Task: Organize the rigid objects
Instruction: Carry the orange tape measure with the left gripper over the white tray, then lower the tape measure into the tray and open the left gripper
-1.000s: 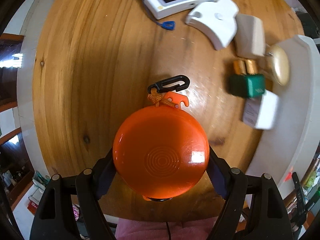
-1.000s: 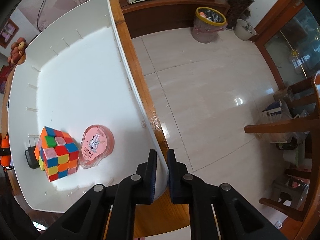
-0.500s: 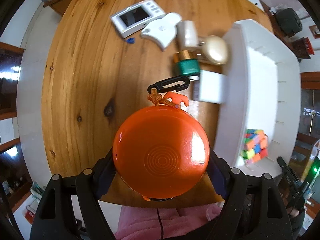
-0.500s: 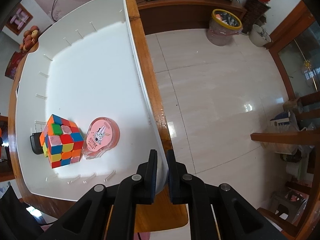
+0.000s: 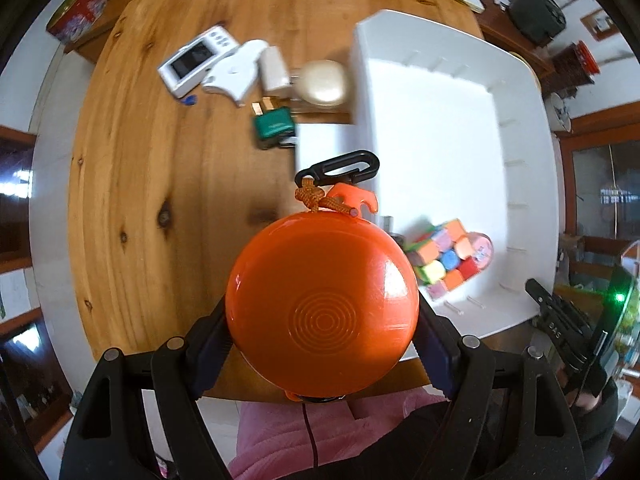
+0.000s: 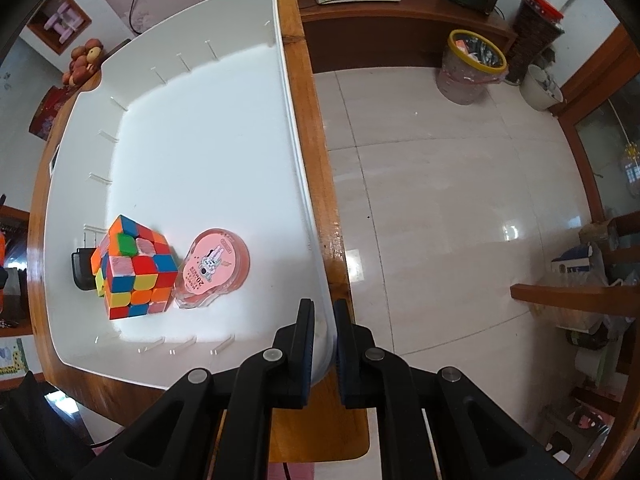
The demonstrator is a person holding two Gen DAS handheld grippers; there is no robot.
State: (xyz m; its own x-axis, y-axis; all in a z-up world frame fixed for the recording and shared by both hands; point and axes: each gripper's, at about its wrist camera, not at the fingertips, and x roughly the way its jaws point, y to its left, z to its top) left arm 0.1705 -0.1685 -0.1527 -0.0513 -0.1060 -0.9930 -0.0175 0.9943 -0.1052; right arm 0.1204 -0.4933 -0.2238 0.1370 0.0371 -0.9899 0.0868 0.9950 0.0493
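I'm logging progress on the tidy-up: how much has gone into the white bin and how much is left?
Done: a multicoloured puzzle cube, a pink round case and a small black item lie in the white plastic bin.
In hand: the left gripper holds an orange round case; the right gripper pinches the bin's rim.
Left: white devices and a green box on the wooden table.

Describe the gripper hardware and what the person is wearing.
Both grippers are black plastic with silver screw heads and dark blue pads on the fingers. The left gripper has a thin dark cable running below it. The right gripper looks the same; its body shows a green light in the left view. A pink fleecy garment shows beneath.
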